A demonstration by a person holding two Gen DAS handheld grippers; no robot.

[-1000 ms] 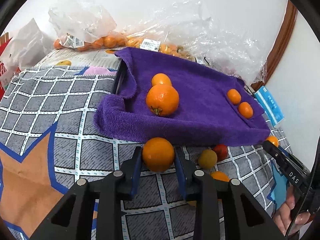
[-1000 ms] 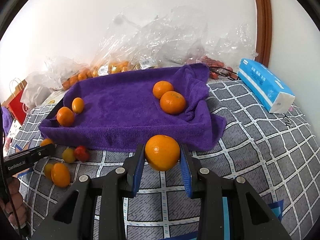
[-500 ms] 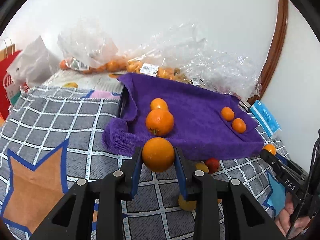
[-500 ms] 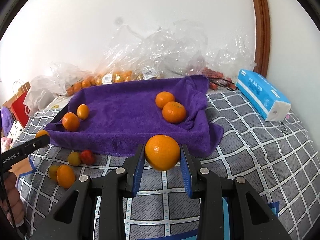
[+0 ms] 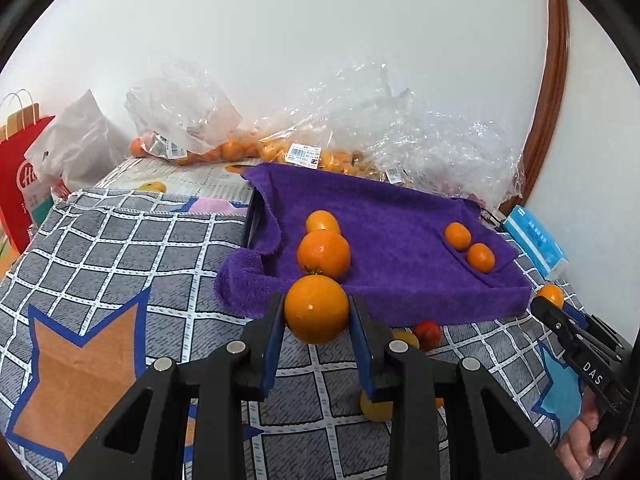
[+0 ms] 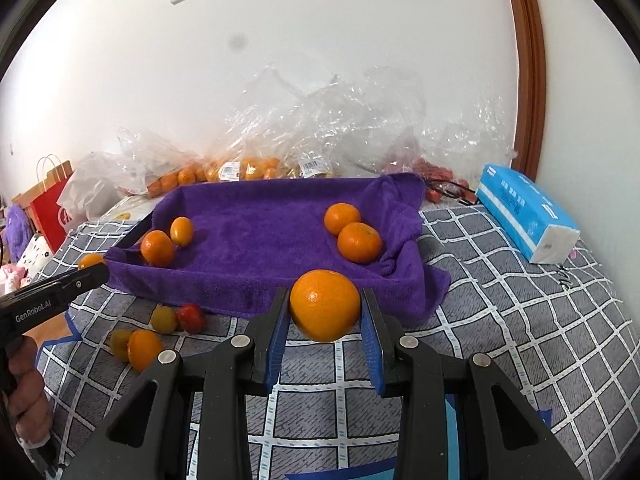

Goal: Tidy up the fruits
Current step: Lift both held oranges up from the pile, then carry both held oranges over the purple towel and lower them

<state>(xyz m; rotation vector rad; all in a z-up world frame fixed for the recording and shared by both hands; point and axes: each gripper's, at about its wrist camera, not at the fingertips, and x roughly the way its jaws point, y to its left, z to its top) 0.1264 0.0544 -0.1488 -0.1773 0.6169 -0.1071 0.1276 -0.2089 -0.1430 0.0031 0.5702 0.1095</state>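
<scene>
We've got an orange in each gripper: our left gripper (image 5: 316, 312) is clamped on one orange (image 5: 316, 309), our right gripper (image 6: 325, 310) on another orange (image 6: 325, 306), both held above the checked cloth (image 6: 520, 320) just before the purple towel tray (image 6: 260, 240).

My right gripper (image 5: 576, 344) read "DAS" along its side; my left gripper (image 6: 52, 292) read "GenRobot.AI". The bag labels were too small to read.
</scene>
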